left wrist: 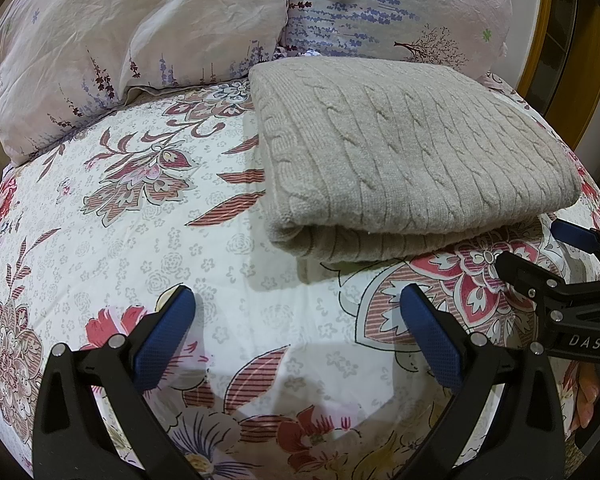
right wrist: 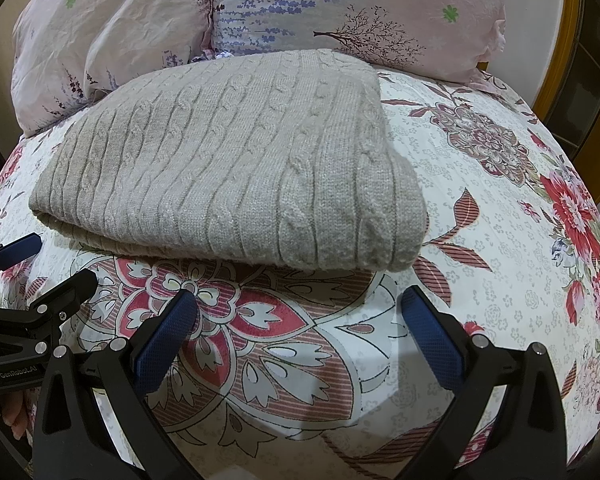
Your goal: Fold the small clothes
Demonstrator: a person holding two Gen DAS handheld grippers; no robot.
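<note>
- On the flowered bed sheet [left wrist: 148, 216] lies a beige cable-knit sweater [left wrist: 412, 148], folded into a thick rectangular bundle, its rounded fold edge turned toward both cameras
- From the right wrist view the same sweater [right wrist: 236, 168] fills the middle of the frame, flat on the white, red and pink sheet [right wrist: 480, 216], with one corner bulging at the lower right
- Behind the bundle, two pale pink pillows printed with lavender sprigs lean together; the left pillow [left wrist: 132, 36] stands apart from the sweater, while the right pillow [left wrist: 400, 8] sits just beside its far edge, and whether they touch is hard to tell
- Beyond the pillows at the right edge runs a curved yellow wooden frame [left wrist: 540, 28]
- Near the front of the bundle, the left gripper [left wrist: 298, 300] hovers over bare sheet, its blue-padded black fingers [left wrist: 168, 332] spread wide with nothing between them
- Likewise the right gripper [right wrist: 298, 300] has its blue pads [right wrist: 432, 336] well apart over a large red flower in the print, short of the sweater's edge and holding nothing
- Each gripper shows at the side of the other's view, the two side by side
- Nothing lies between either gripper and the sweater's front edge
</note>
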